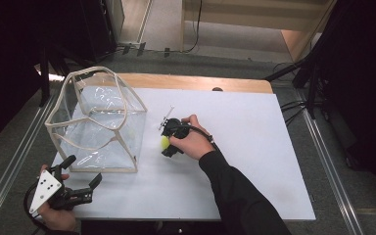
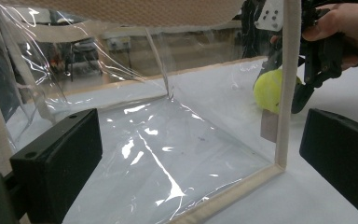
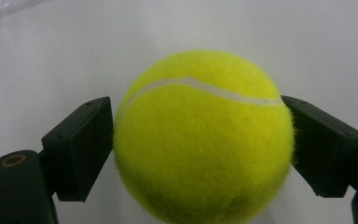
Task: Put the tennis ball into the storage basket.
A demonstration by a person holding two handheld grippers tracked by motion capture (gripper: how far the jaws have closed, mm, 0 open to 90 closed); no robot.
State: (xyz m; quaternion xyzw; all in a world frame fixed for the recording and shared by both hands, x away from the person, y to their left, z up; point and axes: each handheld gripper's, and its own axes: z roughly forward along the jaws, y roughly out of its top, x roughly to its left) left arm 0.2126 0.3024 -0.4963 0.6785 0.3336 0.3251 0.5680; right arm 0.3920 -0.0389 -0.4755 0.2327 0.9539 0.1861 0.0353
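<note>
Scanning left to right: left gripper (image 1: 81,188) is held at the near-left table edge, jaws spread wide with nothing between them, aimed at the near side of the clear bag (image 1: 98,122). Bag is a transparent plastic tote with cream webbing trim, stood upright on the white table (image 1: 254,147), mouth facing up.

Just right of the bag: tennis ball (image 3: 204,140) is seen gripped by the right gripper (image 1: 167,142). In the right gripper view both black jaws are pressed against the ball's flanks, one each side, white seam running across the top. Jaws are set at ball width, not fully shut. Whether the ball is resting on the table or lifted just clear of it cannot be told.

Key relation: bag lies directly left of the held ball, close but apart. From the left gripper view the ball (image 2: 271,89) is seen through the bag's right wall, behind the vertical corner trim, so it is outside the bag, low against that wall. Bag mouth is well above ball level.

Judgement: move into the bag would call for a lift over the right rim, then a shift left. Right hand is far nearer the ball; left gripper is better placed for steadying the bag. A ball has no long axis, so grip orientation is not critical. Risk: floppy rim could be snagged on the way over.
</note>
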